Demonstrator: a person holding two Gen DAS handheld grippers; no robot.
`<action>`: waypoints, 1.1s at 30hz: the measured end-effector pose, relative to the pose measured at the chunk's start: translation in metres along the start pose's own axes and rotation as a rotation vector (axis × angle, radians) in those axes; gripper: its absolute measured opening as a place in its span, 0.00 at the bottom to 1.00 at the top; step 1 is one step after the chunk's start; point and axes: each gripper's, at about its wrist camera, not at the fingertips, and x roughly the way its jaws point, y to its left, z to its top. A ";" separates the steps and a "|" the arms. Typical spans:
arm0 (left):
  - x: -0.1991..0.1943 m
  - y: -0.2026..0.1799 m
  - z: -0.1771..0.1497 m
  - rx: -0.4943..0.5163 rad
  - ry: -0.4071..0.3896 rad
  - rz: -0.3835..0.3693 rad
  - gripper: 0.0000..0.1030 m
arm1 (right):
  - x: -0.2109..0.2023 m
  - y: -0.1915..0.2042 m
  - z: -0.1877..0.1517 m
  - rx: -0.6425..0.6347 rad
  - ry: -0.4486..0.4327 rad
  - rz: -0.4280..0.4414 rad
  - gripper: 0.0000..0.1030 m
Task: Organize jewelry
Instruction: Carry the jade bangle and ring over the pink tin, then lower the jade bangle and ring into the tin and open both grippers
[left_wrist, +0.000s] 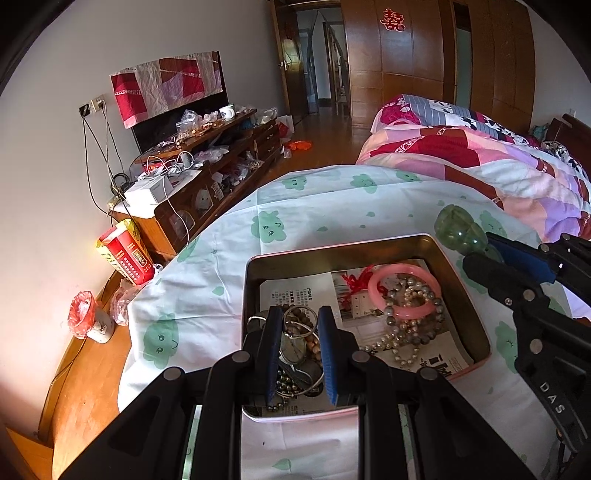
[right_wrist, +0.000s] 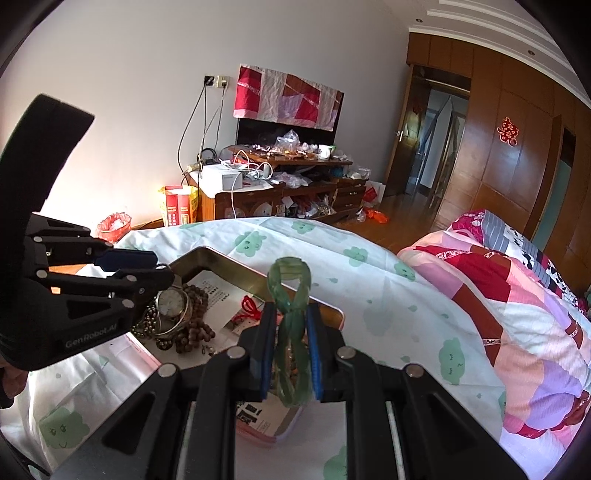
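The right gripper (right_wrist: 289, 354) is clenched on a green bangle set (right_wrist: 290, 314), which looks like two jade-coloured rings crossed over one another; the blue pads pinch the lower part while the upper loop sticks out past the fingertips toward 12 o'clock. In the left wrist view it hangs above the tin's 2 o'clock corner, clear of everything below.

The left gripper (left_wrist: 295, 332) is lowered into the metal tin (left_wrist: 461, 280) at its 7 o'clock side, its pads standing either side of a heap of silver bangles, a wristwatch (right_wrist: 170, 301) and brown wooden beads (right_wrist: 195, 328). The gap looks partly closed, but I cannot tell whether it is actually gripping anything. Toward 2 o'clock inside the tin lie a pink bangle (left_wrist: 380, 295) and a tangle of pearl strands (left_wrist: 410, 332) on printed paper; the tin sits on the cloud-print sheet (left_wrist: 295, 221) of the bed.

My read is that the green set is being carried to or from the tin. To do it well, keep the pinch firm: two smooth hard rings can slide against each other and slip out. Move low over the bed, so a drop lands on fabric rather than metal. If it goes in, pick the bare paper around 12 o'clock, away from the pearls, lower until it rests, then release slowly
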 end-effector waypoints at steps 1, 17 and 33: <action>0.001 0.000 0.000 0.000 0.001 0.001 0.20 | 0.002 0.000 0.000 -0.001 0.002 0.000 0.18; 0.017 0.004 0.001 -0.011 0.027 0.013 0.20 | 0.022 0.012 0.000 -0.025 0.033 0.004 0.18; 0.025 0.010 -0.002 -0.027 0.040 0.023 0.20 | 0.032 0.018 -0.004 -0.032 0.056 0.006 0.18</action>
